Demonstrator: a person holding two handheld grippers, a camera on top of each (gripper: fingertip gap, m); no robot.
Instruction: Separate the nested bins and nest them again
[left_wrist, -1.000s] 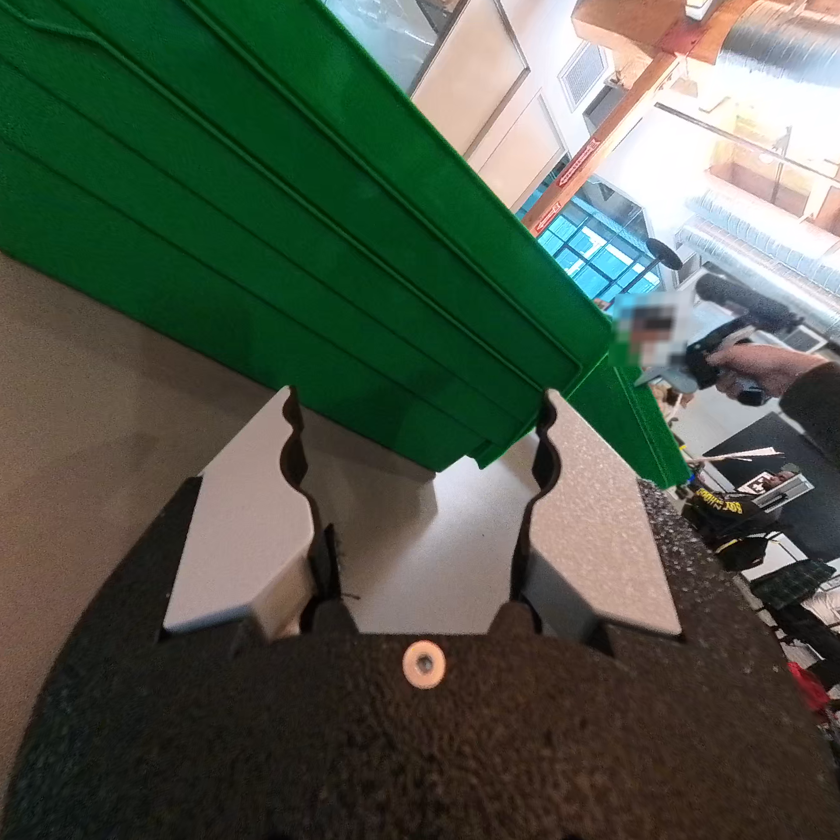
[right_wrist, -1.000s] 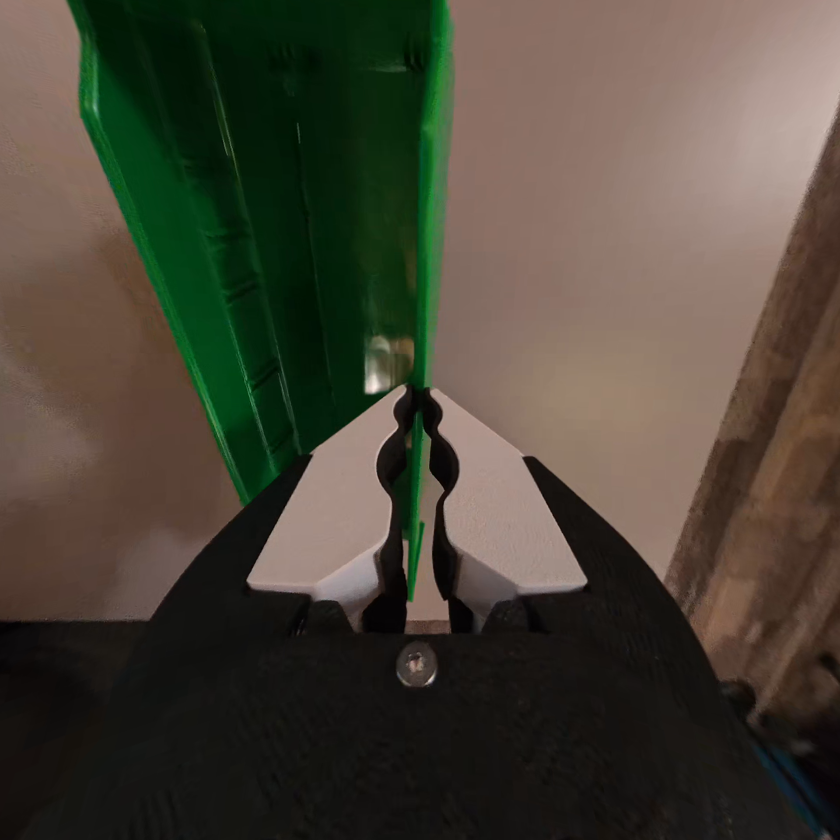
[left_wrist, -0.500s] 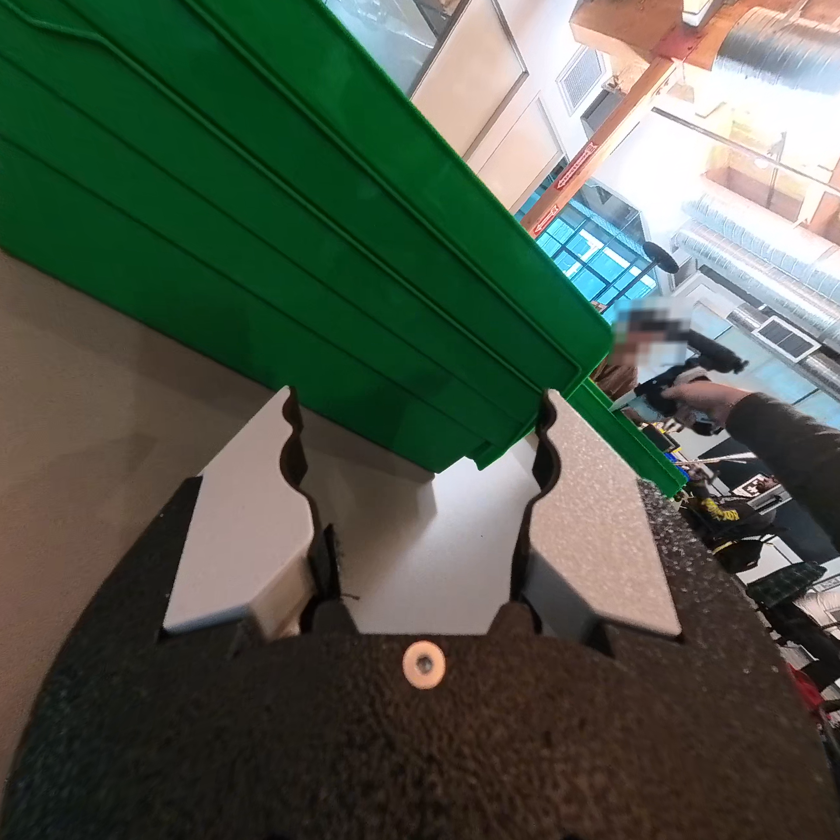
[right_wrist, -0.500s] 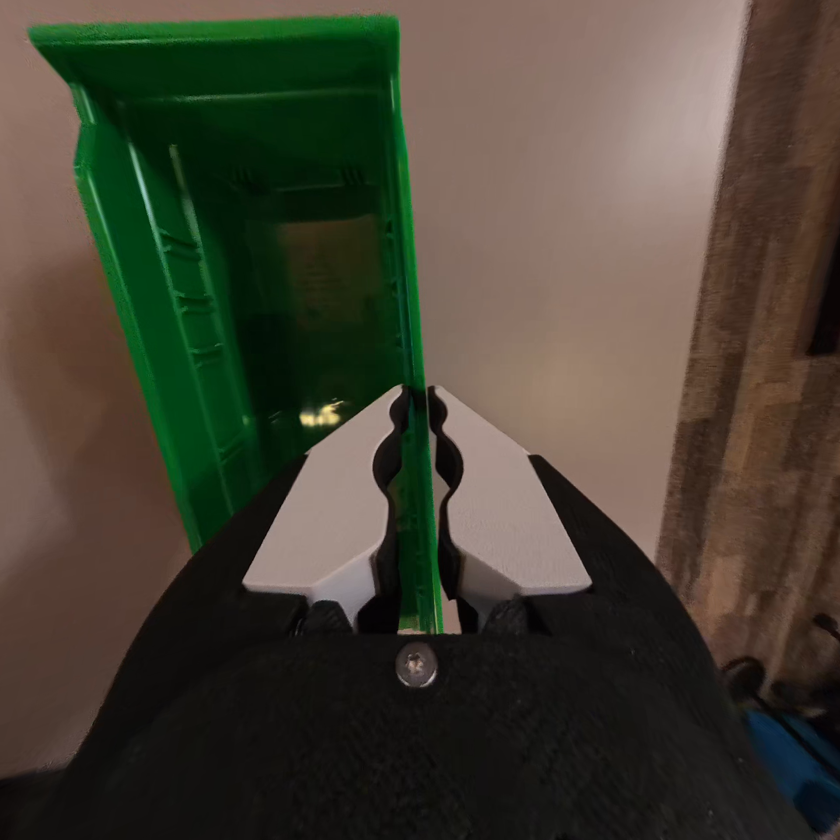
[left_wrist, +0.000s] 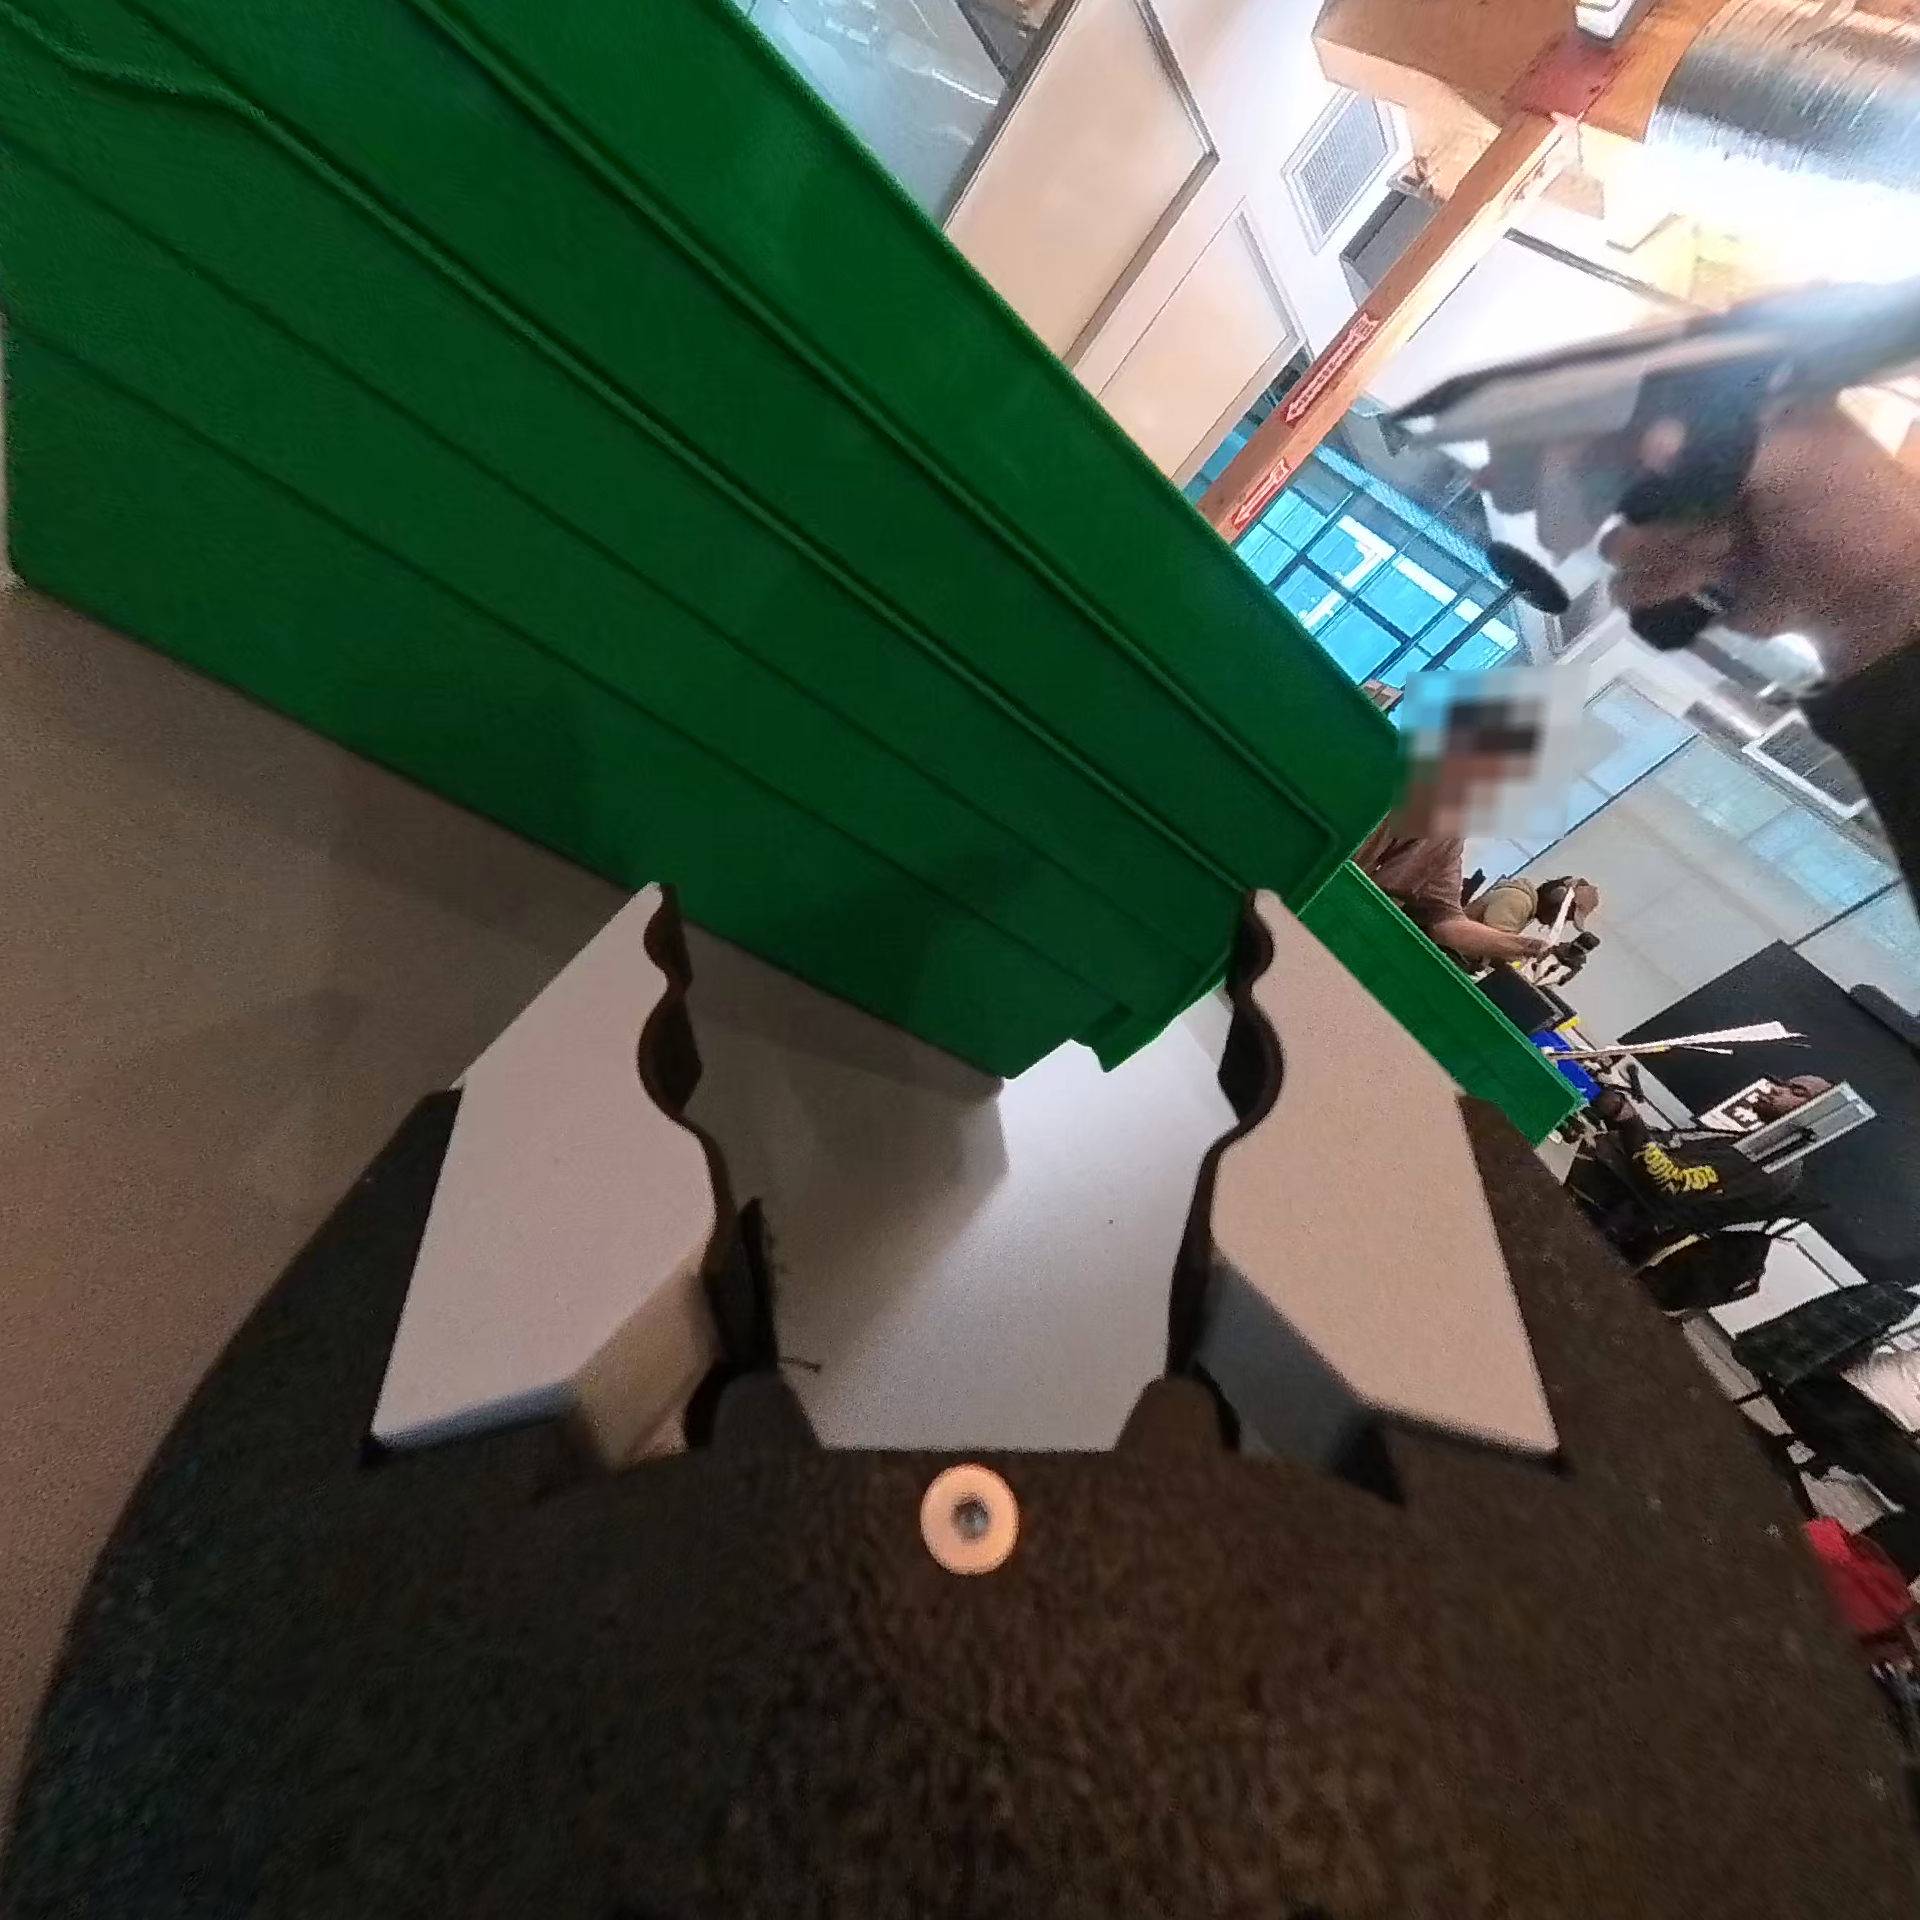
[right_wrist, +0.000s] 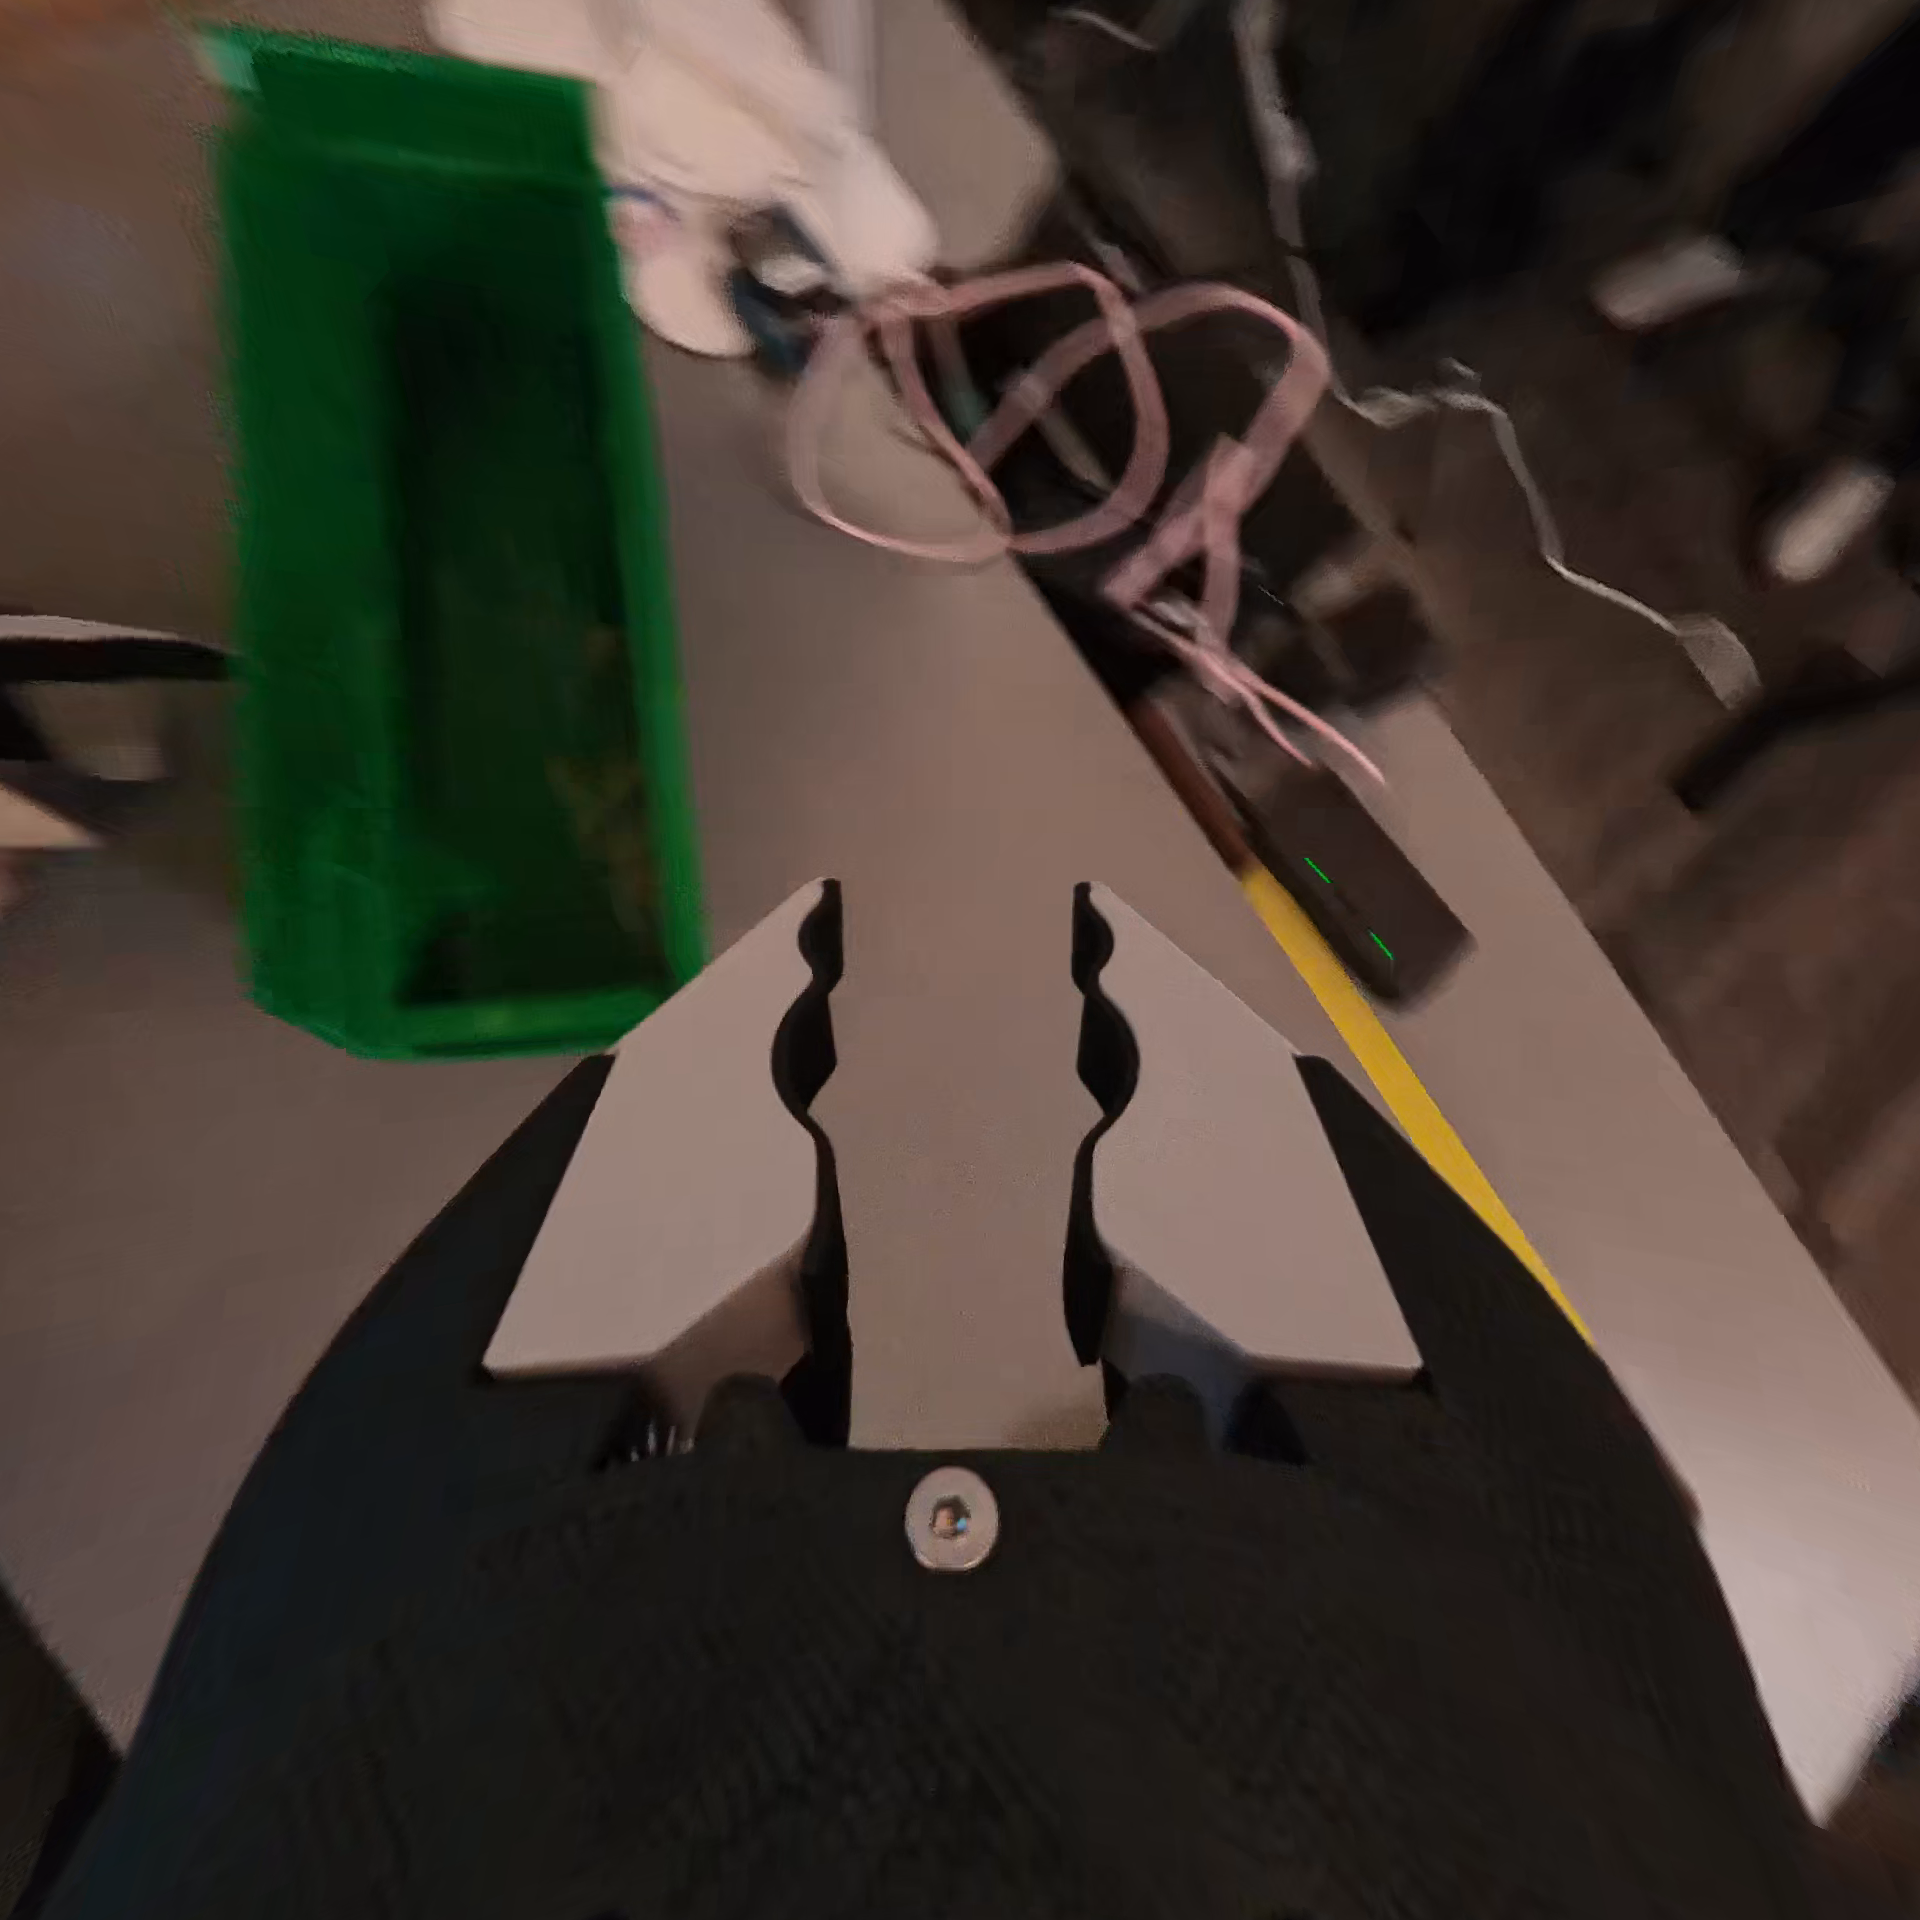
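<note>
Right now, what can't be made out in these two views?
- Left wrist view: the green bin stack runs off the top and left edges; how many bins are nested is unclear.
- Right wrist view: motion blur smears the single green bin; whether anything lies inside is unclear.
- The cables are blurred.

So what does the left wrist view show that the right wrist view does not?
Only the left wrist view shows the stack of nested bins seen from the side, close ahead of the open left gripper, and people in a room behind.

Only the right wrist view shows a single bin standing free on the table, apart from the open right gripper, plus cables and a black device at the table edge.

Both show green bins, a grey table and an empty gripper.
</note>
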